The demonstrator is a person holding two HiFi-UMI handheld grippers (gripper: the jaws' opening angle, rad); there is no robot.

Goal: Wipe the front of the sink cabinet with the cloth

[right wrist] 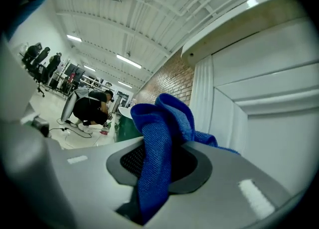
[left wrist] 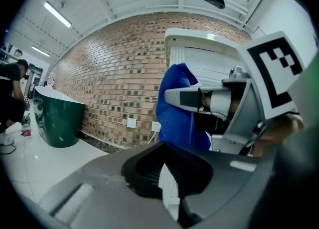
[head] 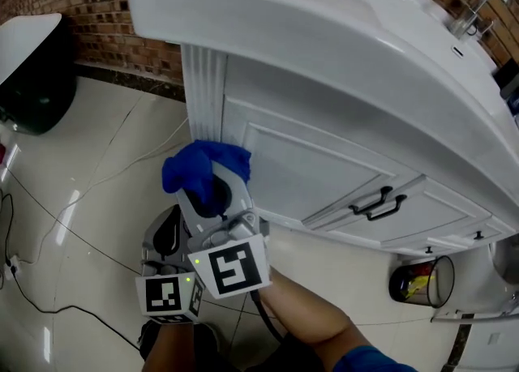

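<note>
Cloth held at the cabinet's corner.
The right tool [right wrist: 160, 169] is clamped on the blue cloth [head: 201, 164], which sits by the fluted left edge of the white cabinet [head: 324, 164] front, under the sink [head: 340, 30]. The left tool [left wrist: 168, 185] is just beside it, jaws together and empty.

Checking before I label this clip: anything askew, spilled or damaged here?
Nothing stands out. The blue cloth is bunched in the right hand-held gripper at the left corner of the sink cabinet; doors look shut, no spill shows. Only loose cables trail over the floor.
</note>
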